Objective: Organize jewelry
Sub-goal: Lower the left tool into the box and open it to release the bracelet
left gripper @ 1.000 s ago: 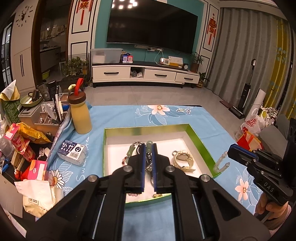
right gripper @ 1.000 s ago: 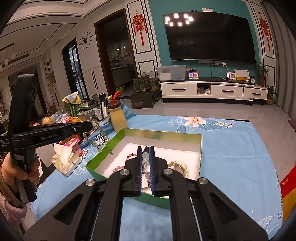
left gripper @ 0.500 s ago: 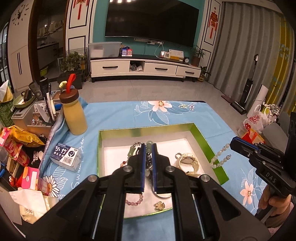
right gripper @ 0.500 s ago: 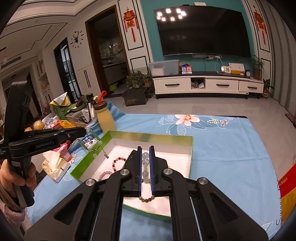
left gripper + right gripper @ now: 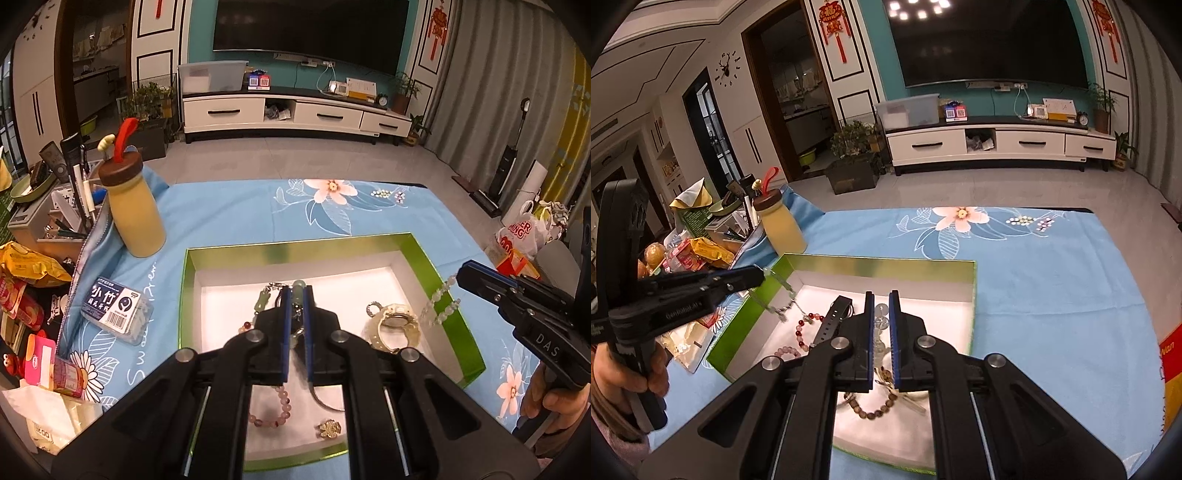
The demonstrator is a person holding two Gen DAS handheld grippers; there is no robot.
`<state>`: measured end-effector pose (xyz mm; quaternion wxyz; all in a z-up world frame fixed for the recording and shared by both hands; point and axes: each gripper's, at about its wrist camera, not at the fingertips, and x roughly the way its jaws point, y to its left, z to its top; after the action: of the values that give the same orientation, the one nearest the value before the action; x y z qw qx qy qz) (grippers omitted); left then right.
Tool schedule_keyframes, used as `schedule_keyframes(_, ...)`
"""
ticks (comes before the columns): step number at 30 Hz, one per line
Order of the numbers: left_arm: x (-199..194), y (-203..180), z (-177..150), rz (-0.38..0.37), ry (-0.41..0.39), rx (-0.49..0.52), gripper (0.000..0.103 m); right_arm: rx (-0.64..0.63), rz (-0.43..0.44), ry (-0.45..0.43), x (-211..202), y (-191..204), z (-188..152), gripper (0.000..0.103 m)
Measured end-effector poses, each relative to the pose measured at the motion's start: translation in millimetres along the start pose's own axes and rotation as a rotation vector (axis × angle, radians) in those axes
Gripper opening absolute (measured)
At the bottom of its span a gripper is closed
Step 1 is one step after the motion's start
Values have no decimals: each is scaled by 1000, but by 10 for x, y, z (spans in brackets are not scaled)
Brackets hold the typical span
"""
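left gripper (image 5: 296, 334) nearly closed on a green jade pendant chain (image 5: 297, 291), low centre. right gripper (image 5: 466, 276) pinches a pale bead bracelet (image 5: 440, 305) at right, over the green-rimmed box (image 5: 295, 246). lower each onto bare lining before releasing.

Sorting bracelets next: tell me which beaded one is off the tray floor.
The pale green beaded bracelet, dangling from the right hand-held gripper; the pink one lies flat.

Living room: a large dark television (image 5: 993, 44) hangs on a teal wall (image 5: 197, 44) above a low white cabinet (image 5: 295, 114) with black handles, flanked by red knot ornaments (image 5: 834, 26). Pale glossy floor tiles (image 5: 295, 158); grey curtains (image 5: 491, 92) at right. Ceiling lamps reflect in the screen.
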<state>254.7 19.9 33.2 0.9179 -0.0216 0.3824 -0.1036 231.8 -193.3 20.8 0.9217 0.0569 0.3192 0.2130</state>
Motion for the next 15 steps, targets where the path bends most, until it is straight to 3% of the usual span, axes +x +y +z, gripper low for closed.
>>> schedule_keyframes(15, 270, 16, 97, 24, 41, 3, 6, 18, 17, 54, 331, 49, 130, 7)
